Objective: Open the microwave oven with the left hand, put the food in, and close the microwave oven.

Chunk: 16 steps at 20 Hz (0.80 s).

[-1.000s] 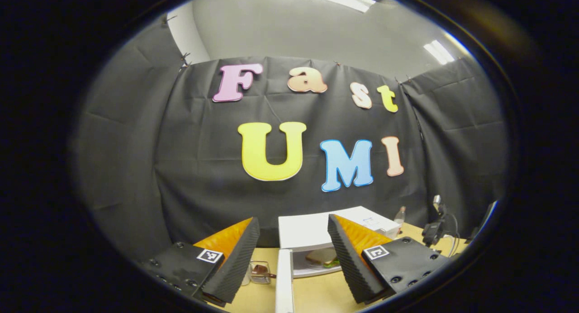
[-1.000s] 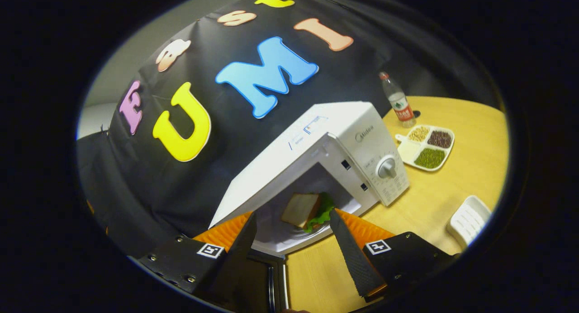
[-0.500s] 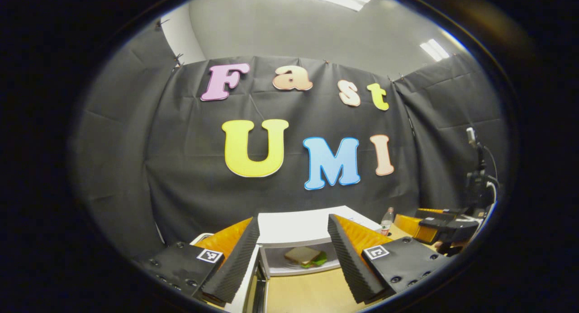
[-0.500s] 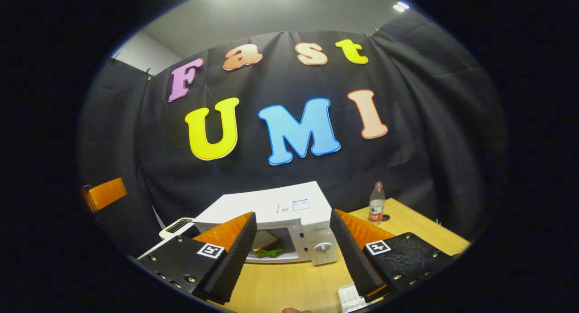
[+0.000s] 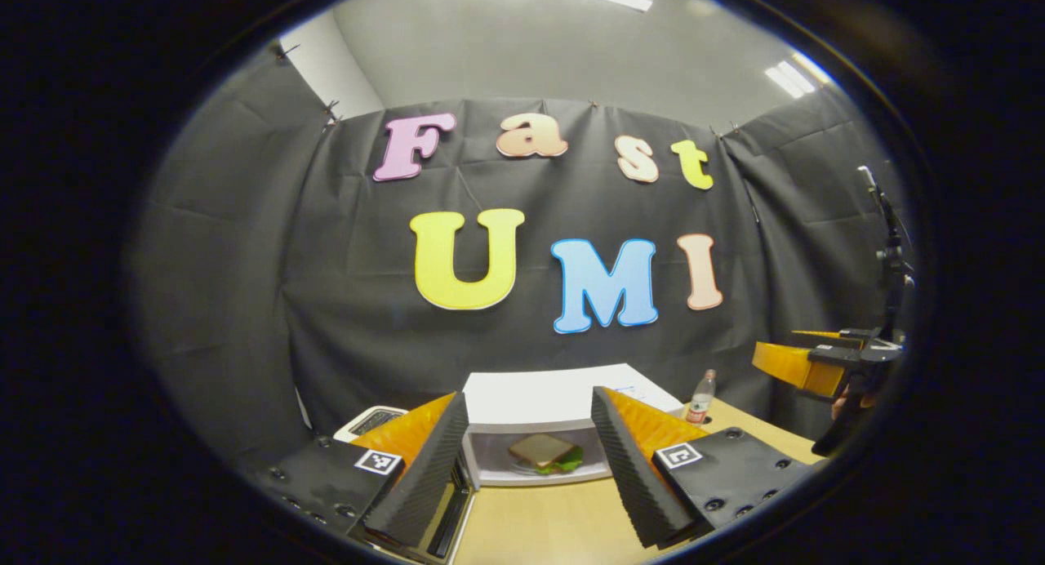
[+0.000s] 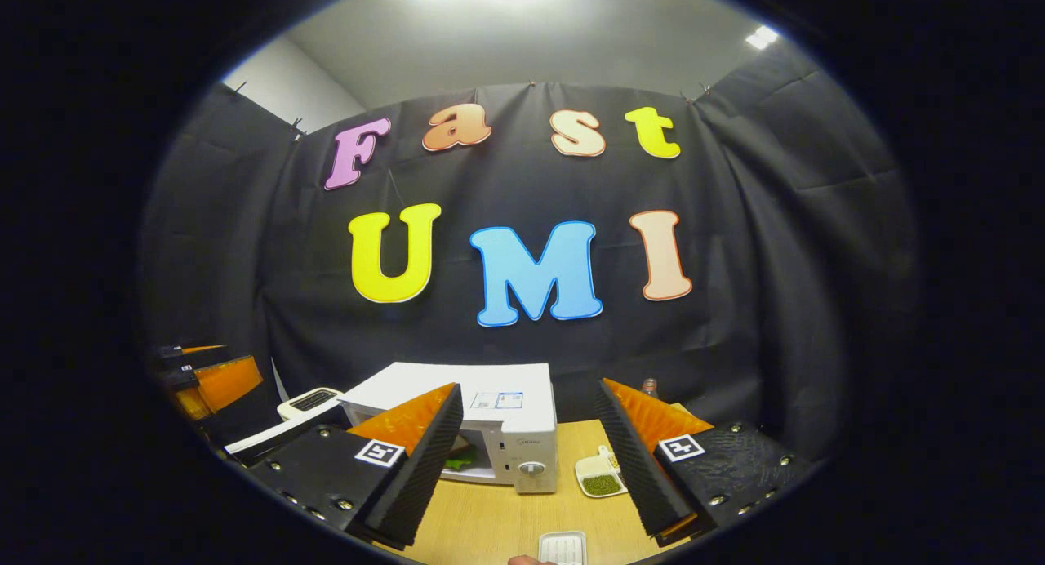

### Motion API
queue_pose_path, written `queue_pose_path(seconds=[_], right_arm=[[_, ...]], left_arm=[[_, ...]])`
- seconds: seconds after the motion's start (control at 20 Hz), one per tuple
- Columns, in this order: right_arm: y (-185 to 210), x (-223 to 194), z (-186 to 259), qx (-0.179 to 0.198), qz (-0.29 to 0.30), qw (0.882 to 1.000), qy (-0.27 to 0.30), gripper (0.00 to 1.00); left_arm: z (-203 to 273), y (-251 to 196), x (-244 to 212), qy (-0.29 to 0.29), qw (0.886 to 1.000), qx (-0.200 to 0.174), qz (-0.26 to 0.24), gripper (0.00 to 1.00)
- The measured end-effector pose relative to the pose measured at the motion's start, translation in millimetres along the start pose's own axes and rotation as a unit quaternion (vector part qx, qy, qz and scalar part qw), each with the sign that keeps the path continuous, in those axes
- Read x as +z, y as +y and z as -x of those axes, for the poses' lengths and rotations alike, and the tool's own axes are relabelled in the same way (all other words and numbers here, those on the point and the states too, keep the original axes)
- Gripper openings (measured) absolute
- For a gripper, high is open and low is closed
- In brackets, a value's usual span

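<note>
The white microwave [image 5: 555, 385] stands on the wooden table with its door [image 5: 447, 512] swung open to the left. A sandwich with lettuce [image 5: 543, 452] lies on a plate inside the cavity. My left gripper [image 5: 529, 395] is open and empty, held back from the oven, its fingers framing the cavity. My right gripper [image 6: 529, 385] is also open and empty, in front of the microwave [image 6: 510, 410] and off to its right side. In the left gripper view the right gripper [image 5: 816, 365] shows at the far right. The left gripper [image 6: 216, 381] appears at the far left of the right gripper view.
A water bottle [image 5: 700, 398] stands right of the microwave. A divided dish of beans [image 6: 600, 479] and a white ribbed tray [image 6: 563, 546] lie on the table [image 6: 490, 524] in front. A white appliance [image 5: 371, 418] sits left of the oven.
My right gripper has pulled back from the microwave mouth, rising and levelling out. The left gripper has swung so the oven sits centred between its fingers. The sandwich stays inside.
</note>
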State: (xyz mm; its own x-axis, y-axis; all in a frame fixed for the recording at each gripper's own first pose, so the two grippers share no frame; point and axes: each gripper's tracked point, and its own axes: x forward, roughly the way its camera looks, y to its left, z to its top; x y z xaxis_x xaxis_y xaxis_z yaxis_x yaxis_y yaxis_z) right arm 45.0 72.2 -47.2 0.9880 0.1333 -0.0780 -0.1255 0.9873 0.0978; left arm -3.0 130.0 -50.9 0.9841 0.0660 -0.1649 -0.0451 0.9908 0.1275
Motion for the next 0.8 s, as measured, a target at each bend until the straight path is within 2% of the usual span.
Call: queue_pose_path(seconds=[0.15, 0.25, 0.35, 0.4, 0.5, 0.65, 0.8], right_arm=[[-5, 1, 9, 0.016, 0.003, 1.0, 0.0, 0.97], [-7, 4, 12, 0.027, -0.004, 1.0, -0.005, 0.98], [-13, 7, 15, 0.023, -0.005, 1.0, -0.002, 0.97], [-16, 9, 16, 0.015, -0.005, 1.0, -0.003, 0.97], [-18, 14, 18, 0.001, -0.003, 1.0, -0.008, 0.97], [-10, 19, 23, -0.007, -0.001, 1.0, -0.012, 0.97], [-2, 18, 25, -0.014, -0.005, 1.0, -0.012, 0.97]], left_arm=[[8, -3, 1, 0.004, 1.0, 0.011, -0.019, 0.97], [16, -3, 7, -0.004, 1.0, 0.02, -0.022, 1.0], [23, 1, 7, -0.005, 0.999, 0.027, -0.018, 0.97], [25, 3, 7, -0.007, 1.0, 0.024, -0.016, 1.0], [28, 18, 1, 0.003, 1.0, 0.021, -0.02, 1.0], [33, 47, -7, 0.022, 0.999, 0.012, -0.021, 0.6], [44, 85, -29, 0.054, 0.998, 0.023, -0.026, 0.2]])
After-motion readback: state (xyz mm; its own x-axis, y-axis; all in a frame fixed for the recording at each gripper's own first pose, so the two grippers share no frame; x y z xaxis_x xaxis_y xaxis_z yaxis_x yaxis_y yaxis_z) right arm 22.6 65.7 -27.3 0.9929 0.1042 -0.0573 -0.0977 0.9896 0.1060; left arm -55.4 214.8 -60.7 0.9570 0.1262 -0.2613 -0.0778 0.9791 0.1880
